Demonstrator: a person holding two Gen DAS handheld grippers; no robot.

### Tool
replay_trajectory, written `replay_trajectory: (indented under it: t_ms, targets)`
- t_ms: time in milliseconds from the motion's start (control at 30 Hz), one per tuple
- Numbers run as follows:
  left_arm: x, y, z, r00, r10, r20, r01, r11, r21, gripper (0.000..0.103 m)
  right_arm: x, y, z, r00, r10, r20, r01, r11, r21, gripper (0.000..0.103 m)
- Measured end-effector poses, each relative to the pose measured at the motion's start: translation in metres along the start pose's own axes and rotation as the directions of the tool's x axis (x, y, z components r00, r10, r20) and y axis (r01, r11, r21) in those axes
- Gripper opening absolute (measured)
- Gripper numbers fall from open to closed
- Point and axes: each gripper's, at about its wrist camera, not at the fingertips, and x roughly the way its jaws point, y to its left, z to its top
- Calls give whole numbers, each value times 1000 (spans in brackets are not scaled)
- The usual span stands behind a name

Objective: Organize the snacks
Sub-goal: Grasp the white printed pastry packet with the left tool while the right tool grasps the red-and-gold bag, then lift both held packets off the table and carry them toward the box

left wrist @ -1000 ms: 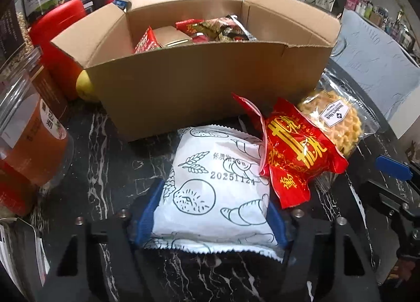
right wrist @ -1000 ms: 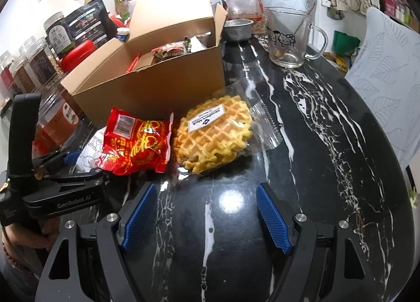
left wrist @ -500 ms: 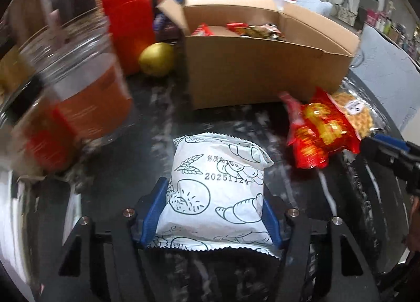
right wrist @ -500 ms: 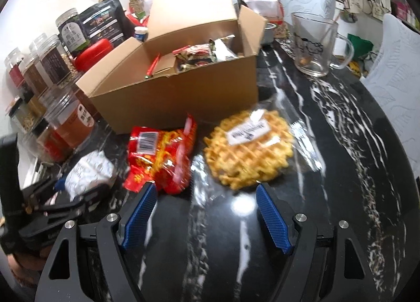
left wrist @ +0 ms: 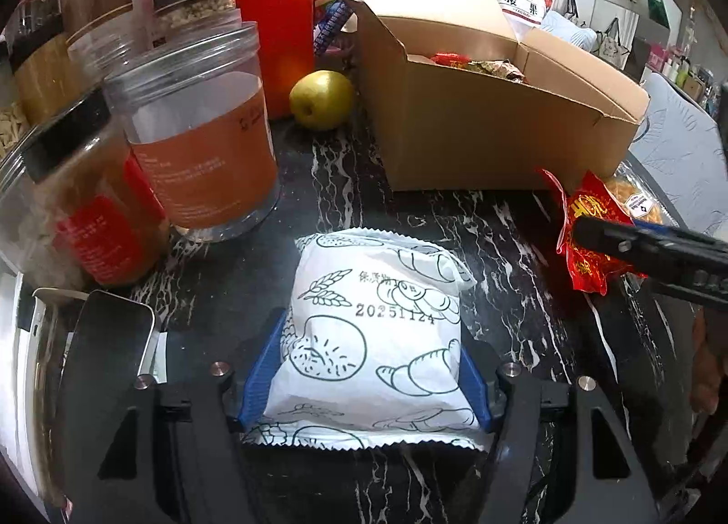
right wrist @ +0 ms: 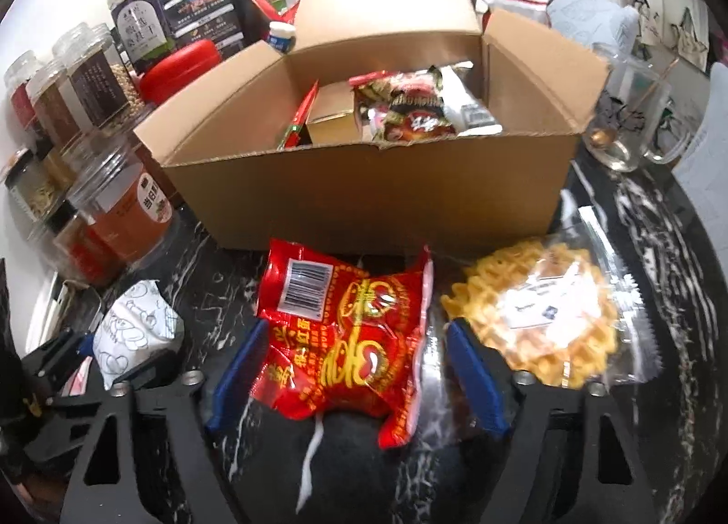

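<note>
Left wrist view: left tool (left wrist: pixel 368 383), angled down at the counter (left wrist: pixel 509 246) before the cardboard box (left wrist: pixel 491 137), clamps the white packet (left wrist: pixel 373 342); right tool (right wrist: pixel 355 369), jaws just closing, straddles the red packet (right wrist: pixel 346 342), grip unclear.

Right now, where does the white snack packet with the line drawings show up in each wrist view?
Left wrist: white packet at bottom centre, clamped between the left hand-held gripper pads.
Right wrist: same packet at lower left, small.
Shared landmark: cardboard box, behind it in both.
</note>
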Motion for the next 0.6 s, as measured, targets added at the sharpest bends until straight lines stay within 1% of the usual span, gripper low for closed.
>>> replay_trajectory:
  t_ms: [67,167,267,400,600]
  targets:
    - [0,2,0,1000,-3,0,3,1000,0,67,4,-1,-2,1000,4,-8,-4,1000,15,63]
    - [1,-2,2,1000,-1,0,1,1000,-2,67,3,-2,-7,1000,-11,5,11,1000,11,50]
    - [2,-5,2,1000,10,-1,-10,1000,-2,67,-1,-4,-10,1000,-2,12,2,1000,14,42]
    - [2,-12,1,998,55,-2,-55,998,-5,67,-10,-7,-19,1000,4,16,-4,1000,20,42]
    - [-2,-25,-6,999,37,-5,-37,999,5,67,-27,-12,-38,1000,2,5,-2,1000,14,42]
